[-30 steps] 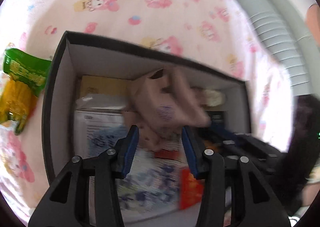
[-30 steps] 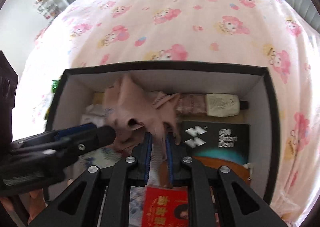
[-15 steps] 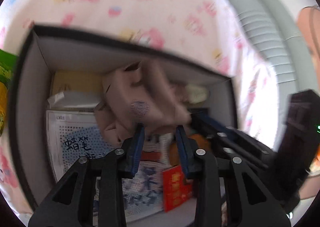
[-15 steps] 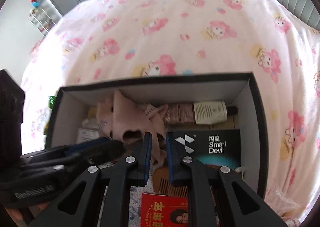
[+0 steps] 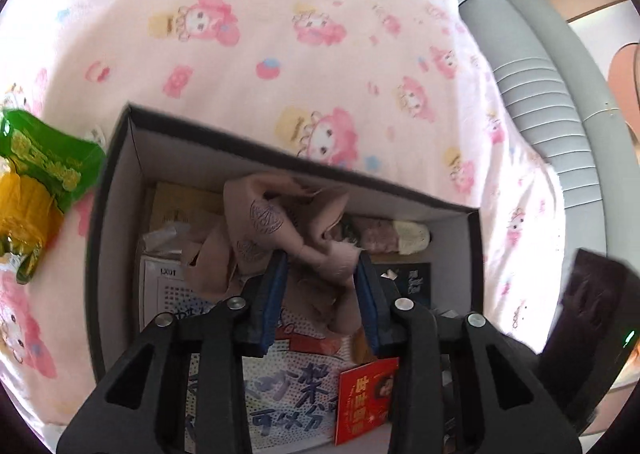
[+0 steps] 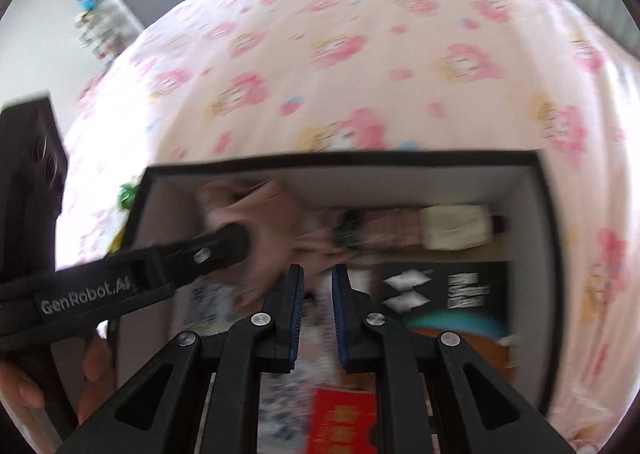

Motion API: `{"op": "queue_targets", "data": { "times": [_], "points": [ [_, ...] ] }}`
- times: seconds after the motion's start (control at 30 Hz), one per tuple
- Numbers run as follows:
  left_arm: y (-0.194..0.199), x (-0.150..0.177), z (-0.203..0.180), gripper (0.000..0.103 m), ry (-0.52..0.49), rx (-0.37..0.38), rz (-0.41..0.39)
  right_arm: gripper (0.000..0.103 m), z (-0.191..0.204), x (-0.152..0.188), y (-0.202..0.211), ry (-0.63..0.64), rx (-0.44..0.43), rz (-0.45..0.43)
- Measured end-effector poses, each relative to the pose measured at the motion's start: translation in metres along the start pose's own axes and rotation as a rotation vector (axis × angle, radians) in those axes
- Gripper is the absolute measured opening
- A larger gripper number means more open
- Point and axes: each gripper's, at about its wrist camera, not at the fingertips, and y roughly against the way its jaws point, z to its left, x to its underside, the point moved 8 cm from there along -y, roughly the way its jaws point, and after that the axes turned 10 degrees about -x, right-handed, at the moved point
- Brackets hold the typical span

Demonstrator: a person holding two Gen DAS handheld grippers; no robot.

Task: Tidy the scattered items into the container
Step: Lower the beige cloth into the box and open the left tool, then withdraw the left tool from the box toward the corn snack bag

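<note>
From the left wrist camera, the left gripper (image 5: 320, 290) had its blue-padded jaws partly open around a crumpled beige-pink cloth (image 5: 280, 230) inside the black cardboard box with a white lining (image 5: 120, 174), and a green-and-yellow snack packet (image 5: 36, 182) lay on the pink cartoon-print bedsheet (image 5: 320, 34) just outside the box's left wall. The right wrist camera, badly blurred, barely caught that packet. It showed the right gripper (image 6: 318, 306) over the box, jaws a narrow gap apart and holding nothing, and a black printed carton (image 6: 444, 294) in the box.

cloth (image 5: 288, 238) in box (image 5: 120, 190) | packet (image 5: 36, 182) outside, apparently left
</note>
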Motion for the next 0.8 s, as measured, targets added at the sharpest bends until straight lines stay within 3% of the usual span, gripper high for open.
{"op": "queue_targets", "data": {
  "times": [0.1,0.27,0.5,0.6,0.67,0.8],
  "points": [
    [0.004,-0.006,-0.001,0.033,0.0,0.007,-0.027,0.012,0.017,0.006,-0.017,0.055,-0.022,0.046],
    [-0.031,0.0,0.024,0.035,0.048,-0.033,0.109,0.012,0.003,0.004,-0.044,0.021,0.075,0.1],
    [-0.034,-0.003,0.018,0.038,0.003,-0.08,0.079,0.013,0.0,-0.001,-0.045,0.048,0.135,0.079],
    [-0.025,0.0,0.02,0.04,0.004,-0.059,0.08,0.013,-0.004,0.001,-0.028,0.013,0.176,0.042],
    [-0.011,0.002,0.011,0.04,-0.013,-0.015,0.056,0.013,0.0,-0.001,-0.003,0.037,0.209,-0.03],
    [0.03,0.007,-0.007,0.046,-0.11,-0.02,-0.072,0.02,0.007,0.0,0.038,0.063,0.264,-0.126]
  ]
}}
